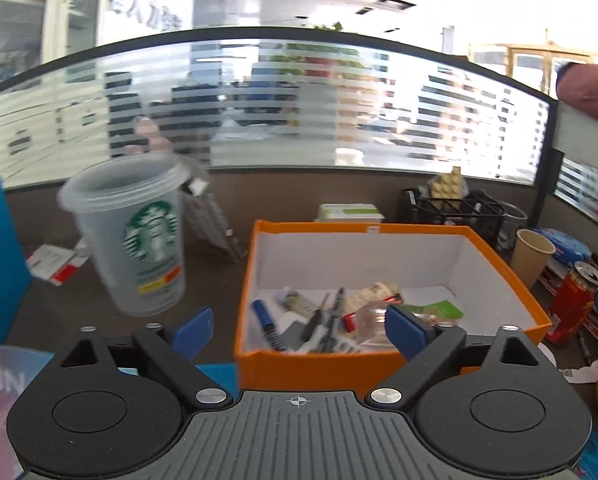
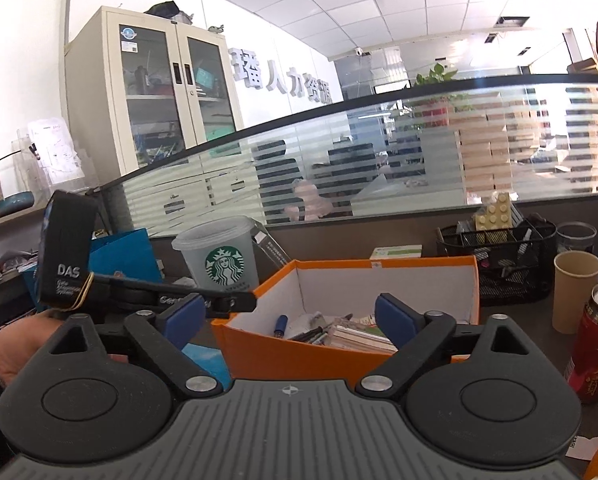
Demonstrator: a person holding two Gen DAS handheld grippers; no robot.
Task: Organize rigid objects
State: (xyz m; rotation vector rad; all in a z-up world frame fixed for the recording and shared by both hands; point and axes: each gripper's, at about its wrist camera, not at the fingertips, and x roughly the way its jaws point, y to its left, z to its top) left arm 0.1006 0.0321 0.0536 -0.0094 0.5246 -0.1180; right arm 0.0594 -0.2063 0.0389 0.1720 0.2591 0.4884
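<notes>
Both grippers stand with their jaws spread wide and nothing between the blue pads. The left gripper (image 1: 299,330) is raised before the near wall of the orange cardboard box (image 1: 507,280); the right gripper (image 2: 289,316) faces the same box (image 2: 283,354) from its near left corner.

The box sits on the dark desk (image 1: 211,280), about midway along it and set back from the near edge. Its white interior holds a loose pile against the near wall: a blue pen (image 1: 264,314), dark pens (image 1: 333,316), a grey flat item, a clear plastic wrapper and a green-and-white packet (image 1: 439,309). Exact count cannot be told.

Left of the box, apart from it, a clear Starbucks cup (image 1: 139,240) appears tilted and blurred, and whether it rests on the desk cannot be told. A blue paper bag (image 2: 127,256) stands towards the left edge. Behind the box lies a green-and-white carton (image 1: 351,213) by the partition. At the rear right a black mesh organiser (image 2: 499,264) holds small items. Right of the box stand a tan paper cup (image 2: 575,290) and an opened red drink can (image 2: 593,344), close together.

In the right wrist view, a black device marked DAS (image 2: 65,252) is seen at left above a hand (image 2: 15,350).
</notes>
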